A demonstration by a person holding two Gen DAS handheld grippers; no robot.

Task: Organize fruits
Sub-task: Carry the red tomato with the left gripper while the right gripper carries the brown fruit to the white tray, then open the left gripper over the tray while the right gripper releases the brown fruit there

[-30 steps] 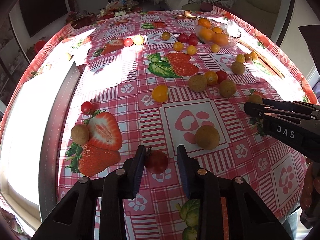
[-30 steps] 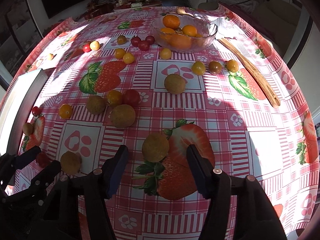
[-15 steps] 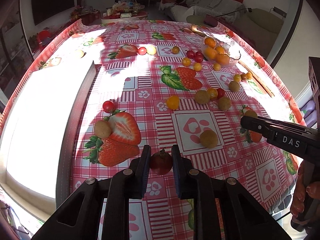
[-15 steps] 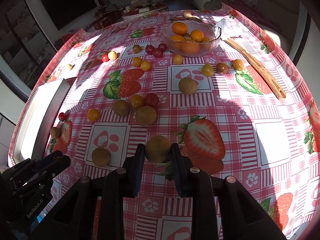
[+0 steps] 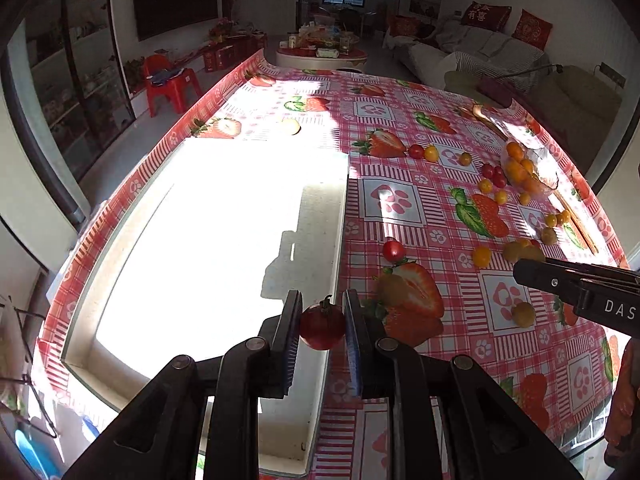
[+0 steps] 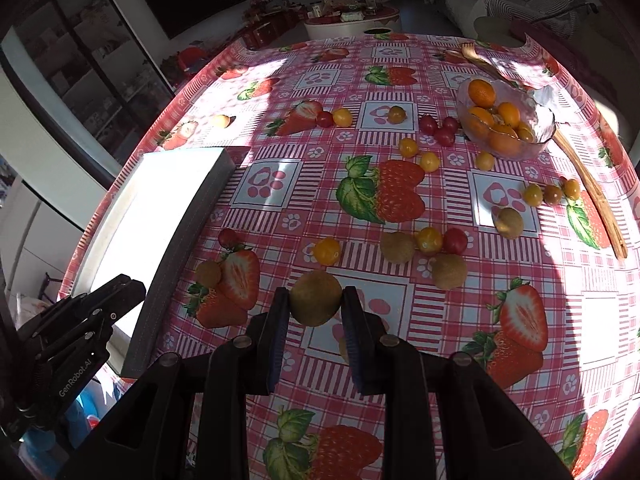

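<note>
Two fruits are off the surface (image 6: 420, 56), one in each pair of tongs. The left tongs (image 5: 322, 322) pinch a red cherry tomato (image 5: 322, 327) with a dark stem between their blue-padded fingers, and it hangs above the near edge of the white tray (image 5: 216, 232), whose floor is washed out by sunlight. The right tongs (image 6: 314, 306) pinch a brown kiwi (image 6: 315, 298), held above the checked strawberry tablecloth (image 6: 280, 152) near the tray's dark side wall.

Only the left wrist view looks down into the tray and shows the shadow of the tongs cast across its floor. It also catches the right tongs from the side as a black bar marked "DAS" at the right edge, but the kiwi they carry cannot be seen there.

The right wrist view gives the wider spread of fruit on the cloth. A glass bowl (image 6: 540, 136) at the far right holds oranges (image 6: 482, 93), with a long wooden utensil (image 6: 592, 192) just beside it. Red and yellow cherry tomatoes lie scattered near the bowl, and three more kiwis sit in a loose group to the right of the tongs, with a smaller brown fruit (image 6: 208, 274) touching a printed strawberry on the left. In this view the left tongs appear only as a black body at the lower left corner, over the tray's near end; their tomato is hidden.
</note>
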